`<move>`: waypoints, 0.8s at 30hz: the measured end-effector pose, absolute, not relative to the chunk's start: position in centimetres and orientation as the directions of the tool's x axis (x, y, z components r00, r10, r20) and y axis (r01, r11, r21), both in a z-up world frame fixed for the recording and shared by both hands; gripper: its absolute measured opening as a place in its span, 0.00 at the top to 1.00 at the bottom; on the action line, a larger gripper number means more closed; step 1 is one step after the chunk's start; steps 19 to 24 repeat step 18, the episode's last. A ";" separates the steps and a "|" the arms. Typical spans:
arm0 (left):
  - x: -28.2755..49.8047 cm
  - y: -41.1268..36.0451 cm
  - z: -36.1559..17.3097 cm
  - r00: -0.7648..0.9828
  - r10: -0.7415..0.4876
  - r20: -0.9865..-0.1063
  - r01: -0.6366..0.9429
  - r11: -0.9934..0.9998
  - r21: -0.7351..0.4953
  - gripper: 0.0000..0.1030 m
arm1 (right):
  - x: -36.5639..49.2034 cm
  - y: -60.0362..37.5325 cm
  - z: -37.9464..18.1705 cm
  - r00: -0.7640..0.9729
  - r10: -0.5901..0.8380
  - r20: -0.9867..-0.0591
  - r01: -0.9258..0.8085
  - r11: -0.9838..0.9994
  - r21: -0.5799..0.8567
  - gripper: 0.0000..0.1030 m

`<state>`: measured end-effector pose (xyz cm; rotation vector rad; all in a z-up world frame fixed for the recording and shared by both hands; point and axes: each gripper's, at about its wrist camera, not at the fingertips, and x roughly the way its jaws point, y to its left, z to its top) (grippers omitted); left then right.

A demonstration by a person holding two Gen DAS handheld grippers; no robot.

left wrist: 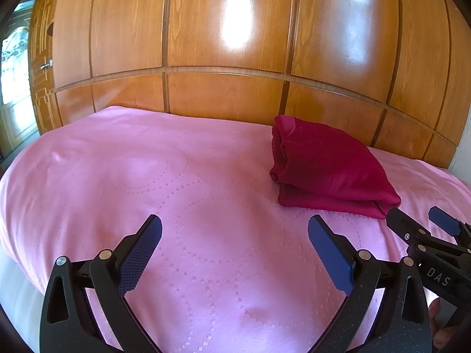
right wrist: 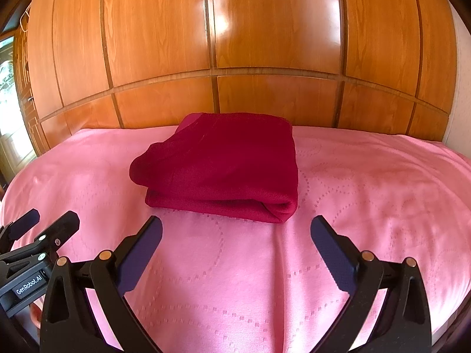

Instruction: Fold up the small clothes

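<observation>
Dark red cloth, a folded garment (right wrist: 223, 161), lies in a thick, roughly square bundle on the pink bedspread (right wrist: 368, 182), its layered fold edges facing the grippers and to the left. In the right wrist view it sits just ahead of the right gripper (right wrist: 235, 235), slightly left of the gripper's centre line, with a strip of bare spread between its near edge and the fingertips. The right gripper's fingers stand wide apart, holding nothing, and hover over the spread.

From the left wrist view the garment (left wrist: 326, 164) lies ahead and off to the right of the left gripper (left wrist: 235, 232), well clear of its fingers. That gripper's jaws are also spread wide and empty above the dotted circle pattern of the spread (left wrist: 147, 176). The right gripper (left wrist: 418, 220) shows at the right edge of this view, its tip just beside the near right corner of the bundle; I cannot tell whether it touches.

In the right wrist view the left gripper (right wrist: 50, 220) appears at the lower left, apart from the garment. Behind the bed, beyond both grippers, rises a glossy wooden panelled wardrobe (right wrist: 265, 44).
</observation>
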<state>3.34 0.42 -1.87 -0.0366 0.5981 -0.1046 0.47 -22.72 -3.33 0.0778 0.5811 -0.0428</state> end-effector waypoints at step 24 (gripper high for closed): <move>4.2 1.2 -2.8 0.806 -0.088 -0.585 0.053 0.996 -0.077 0.05 | 0.7 -23.2 -3.6 0.832 -0.013 -0.554 0.064 0.995 0.074 0.02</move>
